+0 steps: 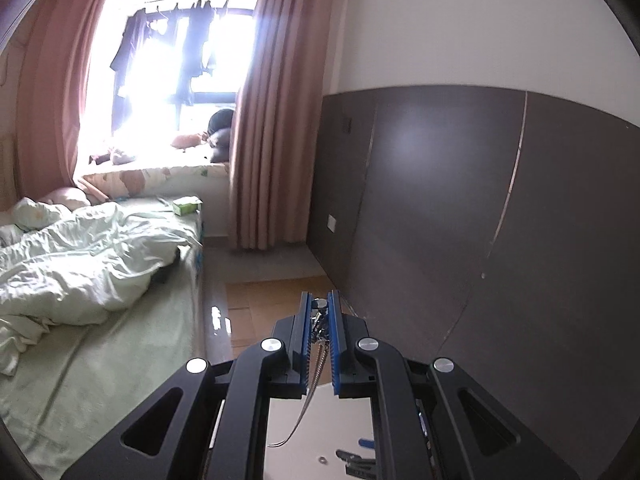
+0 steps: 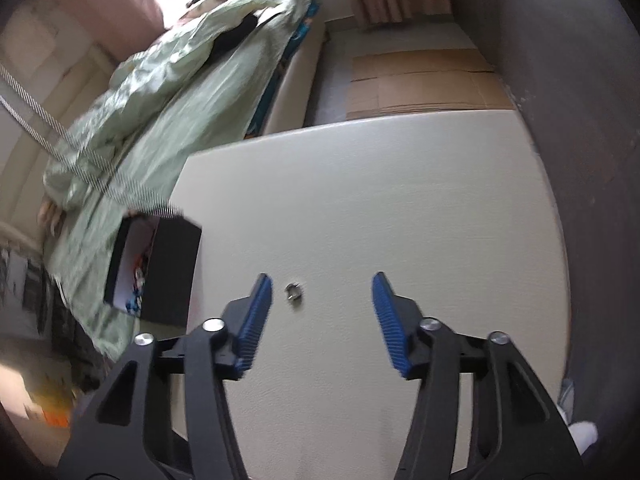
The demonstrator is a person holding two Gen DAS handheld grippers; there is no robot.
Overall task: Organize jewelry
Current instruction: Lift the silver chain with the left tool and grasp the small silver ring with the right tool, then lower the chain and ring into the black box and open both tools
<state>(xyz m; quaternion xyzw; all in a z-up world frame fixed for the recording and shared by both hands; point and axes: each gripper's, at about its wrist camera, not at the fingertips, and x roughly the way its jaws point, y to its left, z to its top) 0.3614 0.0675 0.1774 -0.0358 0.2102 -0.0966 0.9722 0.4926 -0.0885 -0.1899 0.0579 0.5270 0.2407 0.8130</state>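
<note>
My left gripper is shut on a silver chain necklace and holds it high above the white table; the chain hangs down between the blue pads. The same chain crosses the upper left of the right wrist view, dangling towards a black jewelry box at the table's left edge. My right gripper is open, low over the table, with a small silver ring lying between its fingertips. That ring also shows in the left wrist view.
A bed with green sheets and a rumpled quilt lies to the left. A dark panelled wall runs along the right. Flattened cardboard lies on the floor beyond the table.
</note>
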